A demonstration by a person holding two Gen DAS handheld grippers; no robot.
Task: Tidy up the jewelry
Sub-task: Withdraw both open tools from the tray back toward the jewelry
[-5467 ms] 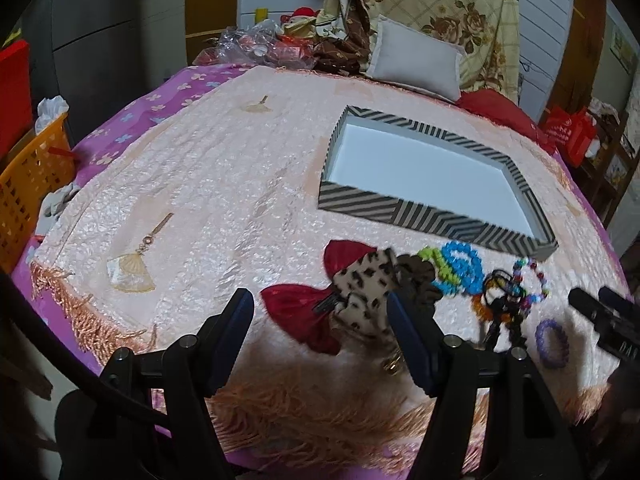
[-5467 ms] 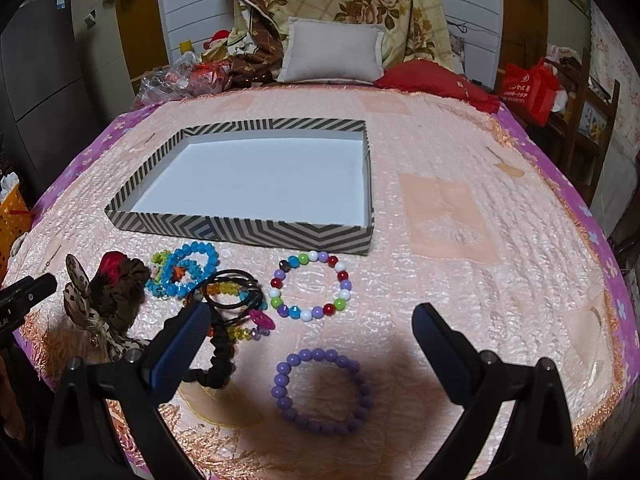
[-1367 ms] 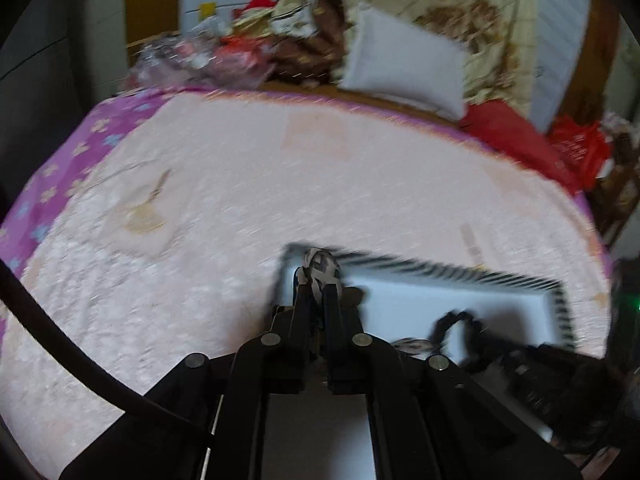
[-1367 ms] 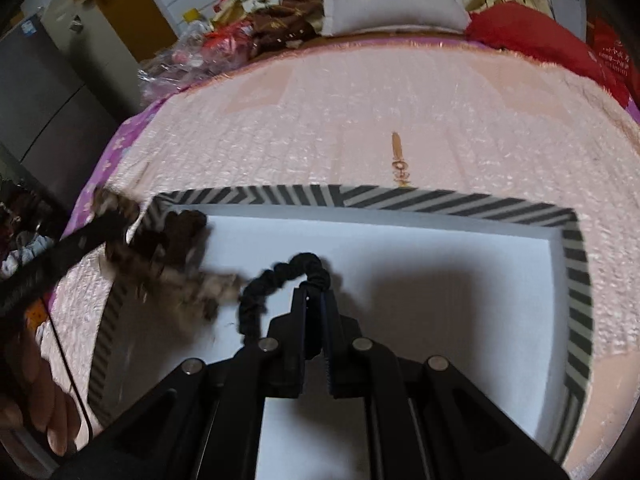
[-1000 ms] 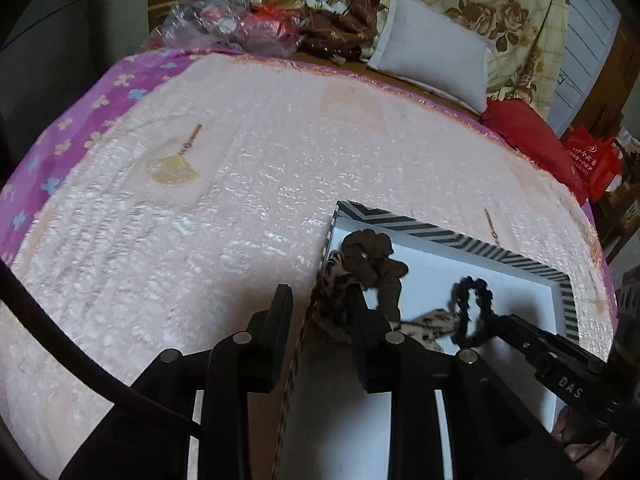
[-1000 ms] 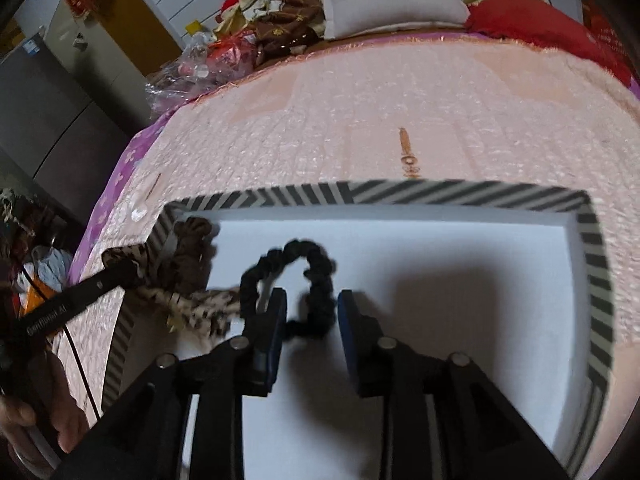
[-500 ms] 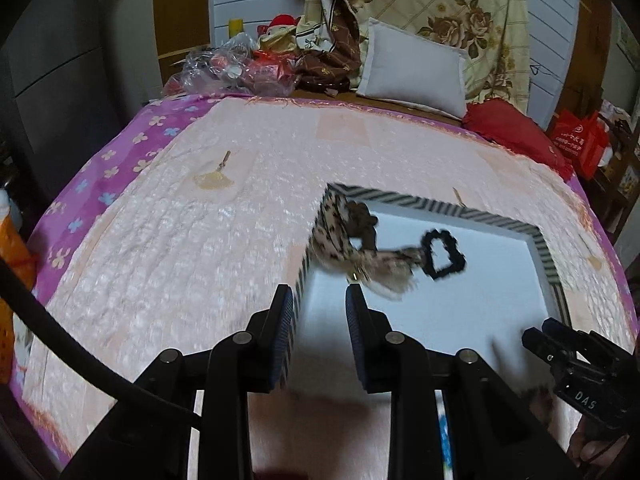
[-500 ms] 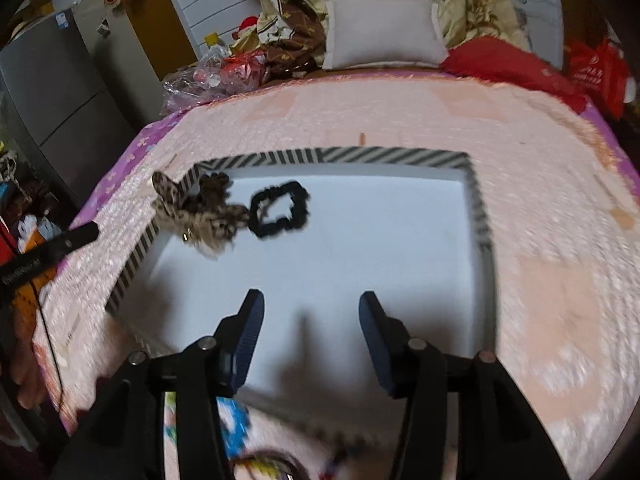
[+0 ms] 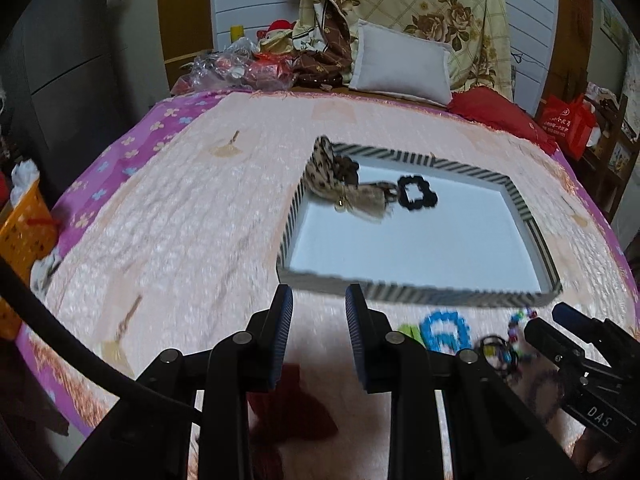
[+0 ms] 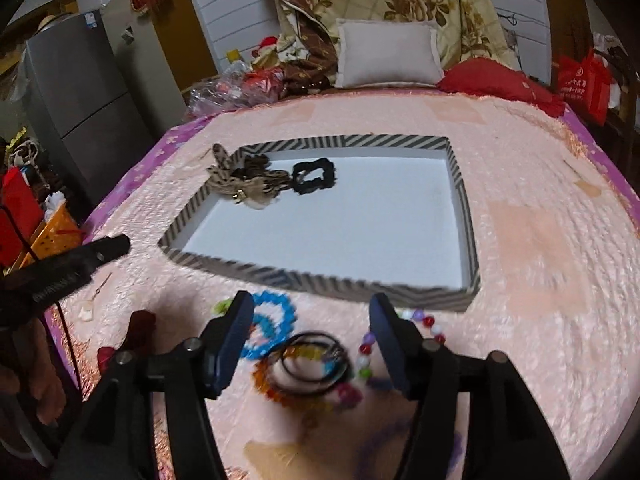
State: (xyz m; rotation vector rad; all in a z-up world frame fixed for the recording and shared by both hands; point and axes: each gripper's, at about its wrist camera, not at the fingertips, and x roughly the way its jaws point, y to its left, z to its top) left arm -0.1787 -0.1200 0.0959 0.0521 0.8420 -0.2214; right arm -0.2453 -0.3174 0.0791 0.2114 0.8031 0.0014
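Note:
A striped tray (image 9: 420, 294) (image 10: 320, 278) with a white floor lies on the pink bedspread. In its far left corner sit a leopard-print bow (image 9: 340, 188) (image 10: 240, 182) and a black scrunchie (image 9: 416, 196) (image 10: 314, 176). In front of the tray lie a blue bead bracelet (image 9: 444, 330) (image 10: 272, 322), black hair ties on coloured beads (image 10: 312, 364) and a multicolour bead bracelet (image 10: 404, 328). A dark red bow (image 9: 288, 412) lies under my left gripper (image 9: 318, 340), which is open and empty. My right gripper (image 10: 312, 344) hovers over the beads with its jaws opening and nothing between them.
Pillows (image 9: 400, 66) and cluttered bags (image 9: 240, 66) line the bed's far edge. An orange basket (image 9: 22, 236) stands off the left side. A red bag (image 10: 580, 80) hangs at the far right. A purple bracelet (image 10: 384, 440) lies blurred near the front fringe.
Both grippers let go of the leopard bow and the scrunchie in the tray, then drew back toward the bed's near edge. The right jaws have widened.

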